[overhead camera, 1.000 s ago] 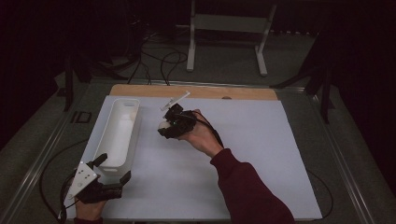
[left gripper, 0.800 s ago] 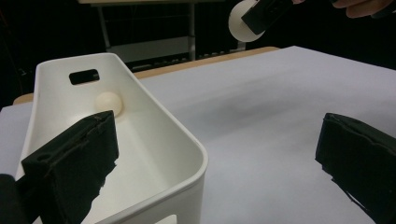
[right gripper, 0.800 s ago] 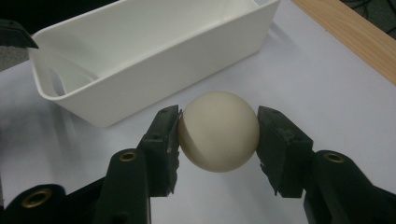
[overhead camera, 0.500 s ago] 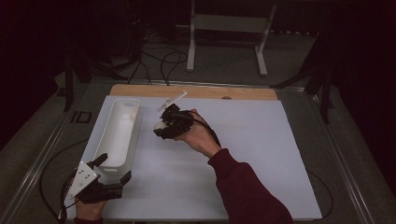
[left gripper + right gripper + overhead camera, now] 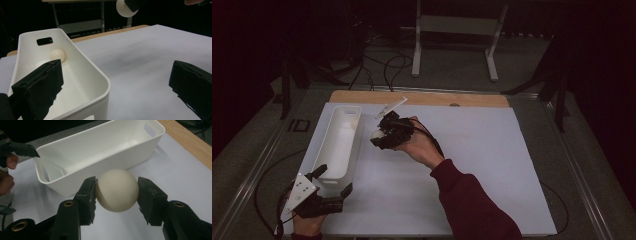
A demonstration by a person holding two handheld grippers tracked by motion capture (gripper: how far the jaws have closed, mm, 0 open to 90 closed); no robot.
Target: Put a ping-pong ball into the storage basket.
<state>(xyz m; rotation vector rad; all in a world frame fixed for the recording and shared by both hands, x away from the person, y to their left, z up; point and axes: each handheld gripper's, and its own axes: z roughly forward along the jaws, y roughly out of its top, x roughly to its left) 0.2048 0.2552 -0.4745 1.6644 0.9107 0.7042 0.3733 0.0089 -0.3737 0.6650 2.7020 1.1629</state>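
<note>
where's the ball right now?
The ball sits clamped between the right gripper jaws, above the white mat, just right of the white bin in the high view.

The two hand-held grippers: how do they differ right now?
The right hand-held gripper is shut on a cream ball, held above the white sheet beside the white bin. The left hand-held gripper stands open and holds nothing, straddling the bin's near corner, one jaw over the inside and one outside. A second cream ball lies in the bin. Both have black jaws.

Ball (image 5: 124,10) cut by top edge, part hidden behind right tongs (image 5: 132,4); second ball (image 5: 57,55) half behind left jaw.
</note>
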